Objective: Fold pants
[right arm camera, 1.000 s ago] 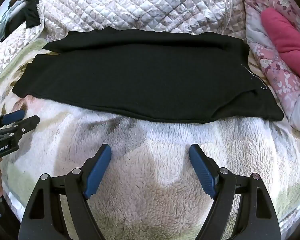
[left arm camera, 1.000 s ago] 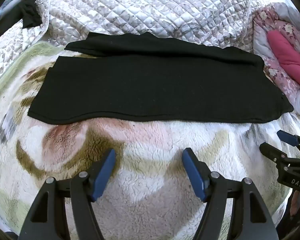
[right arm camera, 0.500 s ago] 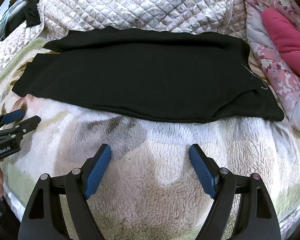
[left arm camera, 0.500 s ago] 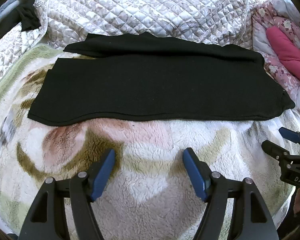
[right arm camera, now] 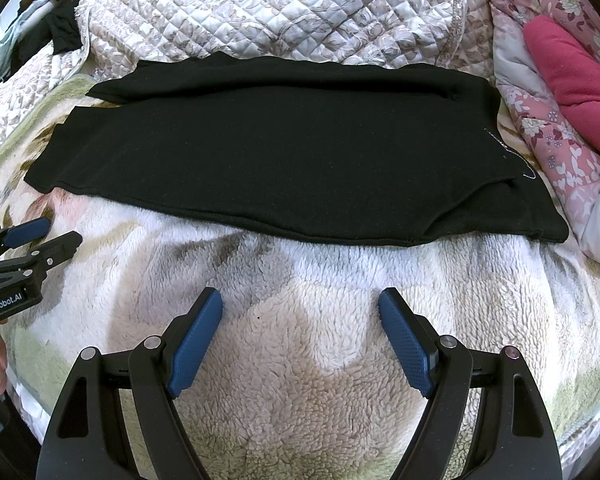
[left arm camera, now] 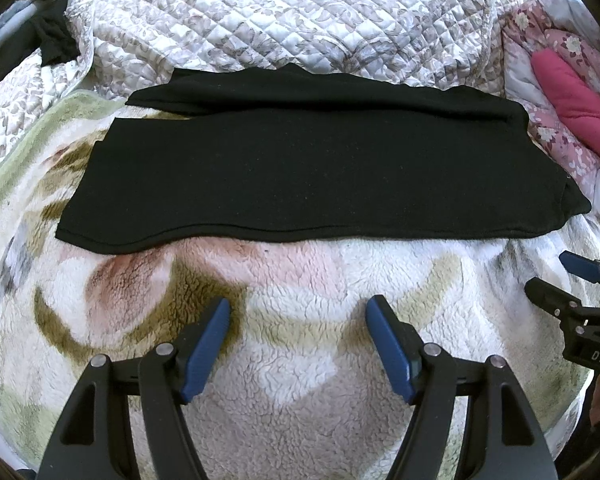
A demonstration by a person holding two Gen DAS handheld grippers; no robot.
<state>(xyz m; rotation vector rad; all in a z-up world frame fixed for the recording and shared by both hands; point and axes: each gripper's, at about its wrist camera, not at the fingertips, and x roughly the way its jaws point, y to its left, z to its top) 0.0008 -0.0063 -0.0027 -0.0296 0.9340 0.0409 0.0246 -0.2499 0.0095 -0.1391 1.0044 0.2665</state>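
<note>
- Black pants lie flat across the fleece blanket, one leg laid over the other, apparently halved lengthwise and ready for the cross fold.
- Left gripper spread wide, empty, above the fleece short of the near hem.
- Right gripper likewise wide, holding nothing.
- Pants: soft matte knit, long rectangle; blanket shaggy; quilted cover behind.

A band of bare fleece blanket lies open between both grippers and the black pants at 12 o'clock. The quilted cover bunches up behind the pants. At 2 o'clock a floral bundle with a pink cushion crowds the pants' right end, possibly touching it.
</note>
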